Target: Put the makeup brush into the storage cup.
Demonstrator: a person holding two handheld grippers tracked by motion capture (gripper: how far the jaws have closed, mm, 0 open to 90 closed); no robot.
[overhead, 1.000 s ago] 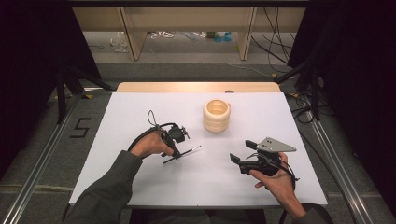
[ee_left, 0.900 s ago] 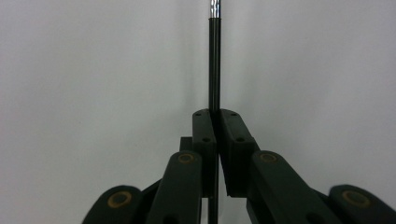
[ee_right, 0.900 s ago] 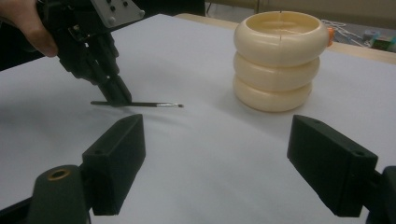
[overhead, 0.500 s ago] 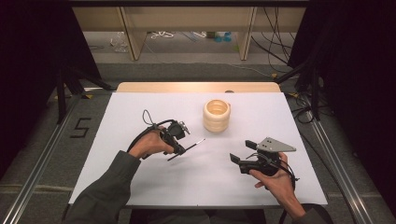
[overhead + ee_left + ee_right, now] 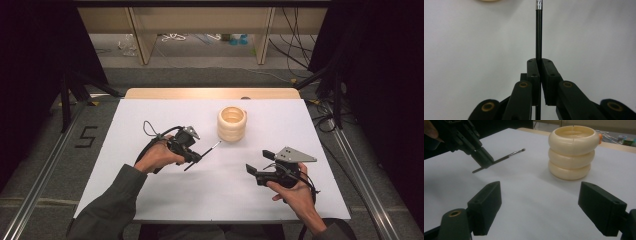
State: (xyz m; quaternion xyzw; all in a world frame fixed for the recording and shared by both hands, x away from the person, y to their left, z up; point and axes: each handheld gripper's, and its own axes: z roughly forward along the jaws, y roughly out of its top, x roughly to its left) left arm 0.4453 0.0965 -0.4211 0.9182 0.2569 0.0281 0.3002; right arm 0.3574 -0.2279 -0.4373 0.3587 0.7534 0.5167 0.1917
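Observation:
A thin black brush (image 5: 205, 154) with a silver ferrule is clamped in my left gripper (image 5: 194, 157), which is shut on its handle above the white table. In the left gripper view the handle (image 5: 538, 35) runs straight up from the closed pads toward the ferrule. The brush tip (image 5: 522, 150) points toward a cream ribbed cup (image 5: 232, 123) standing upright a little beyond it. My right gripper (image 5: 259, 162) rests low at the front right, jaws wide apart with nothing between them. The cup (image 5: 573, 151) stands ahead of its right finger (image 5: 601, 207).
The white tabletop (image 5: 150, 120) spans the scene, with a wooden strip (image 5: 165, 93) along its far edge. Metal rails (image 5: 45, 165) run along both sides. Shelving legs and cables (image 5: 295, 45) lie on the floor behind.
My left gripper has lifted the brush off the table and carried it a little toward the cup. The right gripper has stayed put.

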